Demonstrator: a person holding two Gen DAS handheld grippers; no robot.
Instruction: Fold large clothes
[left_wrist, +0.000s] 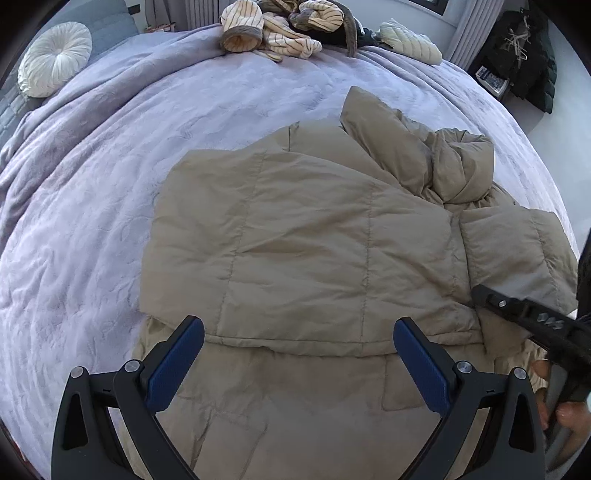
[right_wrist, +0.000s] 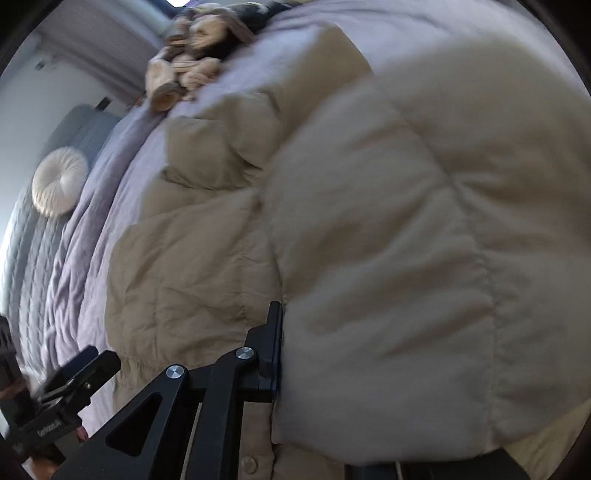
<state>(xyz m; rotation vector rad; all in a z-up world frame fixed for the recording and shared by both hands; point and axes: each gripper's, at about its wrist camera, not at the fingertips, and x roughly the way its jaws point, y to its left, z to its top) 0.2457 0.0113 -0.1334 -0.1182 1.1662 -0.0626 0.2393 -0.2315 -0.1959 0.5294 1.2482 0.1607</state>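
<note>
The left gripper (left_wrist: 298, 365) hangs with its blue-padded fingers (left_wrist: 176, 363) spread wide and nothing between them, poised just above the near hem of the beige puffer jacket (left_wrist: 306, 236). Directly beneath and ahead of it the jacket lies flat on the lilac bedspread (left_wrist: 110, 155), one quilted panel folded over the layer below. To that gripper's right, the right gripper (left_wrist: 517, 314) comes in low at the jacket's sleeve (left_wrist: 517, 251), with part of a hand (left_wrist: 561, 410) behind it.

From its own camera, the right gripper (right_wrist: 280, 354) has one black finger (right_wrist: 271, 354) pressed against a pale, puffy fold of the jacket (right_wrist: 406, 258), which billows up over the right half of the view (the other finger is buried behind the fabric, so whether it truly pinches the cloth I cannot tell). To its left the left gripper (right_wrist: 79, 373) shows, blurred.

Further ahead of the left gripper, the jacket's bunched hood (left_wrist: 461, 166) sits up. Beyond that, at the far edge of the bed, lies a heap of striped cream clothes (left_wrist: 280, 29), and far off to the left a round white cushion (left_wrist: 55, 59).
</note>
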